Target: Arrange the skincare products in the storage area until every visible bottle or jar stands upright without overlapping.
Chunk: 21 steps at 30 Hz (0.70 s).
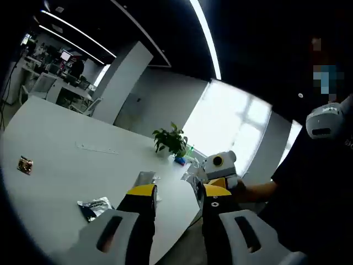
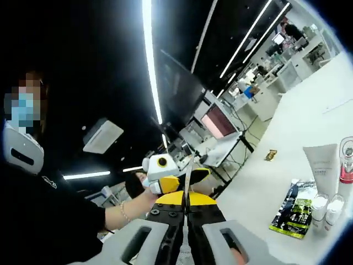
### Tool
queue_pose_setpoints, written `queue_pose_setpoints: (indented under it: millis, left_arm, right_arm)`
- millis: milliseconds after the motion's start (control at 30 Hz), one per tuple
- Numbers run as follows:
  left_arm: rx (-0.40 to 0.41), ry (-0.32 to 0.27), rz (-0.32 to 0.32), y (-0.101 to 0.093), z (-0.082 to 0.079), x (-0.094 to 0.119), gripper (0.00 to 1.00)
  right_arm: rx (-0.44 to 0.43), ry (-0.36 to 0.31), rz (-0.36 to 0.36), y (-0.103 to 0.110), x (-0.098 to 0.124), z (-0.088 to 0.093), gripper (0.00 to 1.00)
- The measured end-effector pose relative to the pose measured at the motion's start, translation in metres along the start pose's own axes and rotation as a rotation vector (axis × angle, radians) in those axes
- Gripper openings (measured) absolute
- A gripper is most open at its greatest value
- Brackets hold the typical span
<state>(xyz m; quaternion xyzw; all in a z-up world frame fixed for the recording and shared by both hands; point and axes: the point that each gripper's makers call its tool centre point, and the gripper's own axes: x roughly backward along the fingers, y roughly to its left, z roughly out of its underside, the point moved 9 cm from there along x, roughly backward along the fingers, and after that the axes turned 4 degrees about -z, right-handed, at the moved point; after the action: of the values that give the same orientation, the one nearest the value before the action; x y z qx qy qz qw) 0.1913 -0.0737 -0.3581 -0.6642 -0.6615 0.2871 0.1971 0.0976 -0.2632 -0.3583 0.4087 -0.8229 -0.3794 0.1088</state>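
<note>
My right gripper (image 2: pixel 186 196) is shut on a thin silvery sachet (image 2: pixel 188 165), seen edge-on and rising from between its yellow-tipped jaws. The same sachet (image 1: pixel 191 177) shows in the left gripper view, off the table's edge, at the tips of the right gripper (image 1: pixel 201 180), which a hand holds. My left gripper (image 1: pixel 179 192) is open, its jaws wide apart in front of the sachet. In the right gripper view the left gripper (image 2: pixel 185 178) faces me with its yellow jaws on either side of the sachet. On the table stand a white tube (image 2: pixel 322 161), a pink-capped bottle (image 2: pixel 346 163) and two small white bottles (image 2: pixel 320 207).
A white table (image 1: pixel 60 132) carries a pale sachet (image 1: pixel 146 178), a dark packet (image 1: pixel 94 207), a small brown item (image 1: pixel 25 164), a potted plant (image 1: pixel 171 140) and a green-black packet (image 2: pixel 292 211). A person in black stands at the right. Office desks lie behind.
</note>
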Motion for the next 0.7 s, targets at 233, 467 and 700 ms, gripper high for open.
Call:
queue_pose_setpoints:
  millis: [233,467,700]
  left_arm:
    - [0.119,-0.119,-0.046,-0.001,0.015,-0.017,0.13]
    - [0.051,-0.124,-0.157,0.0,0.014,-0.013,0.0]
    - [-0.176,-0.08,-0.275,0.003,0.008,-0.005,0.01]
  right_arm:
    - [-0.052,-0.004,-0.014,-0.004,-0.002,0.004,0.0]
    - [-0.081,0.034,0.016,-0.012,-0.005,0.006,0.0]
    - [-0.151,0.004,0.071,-0.02,-0.021,0.016,0.0]
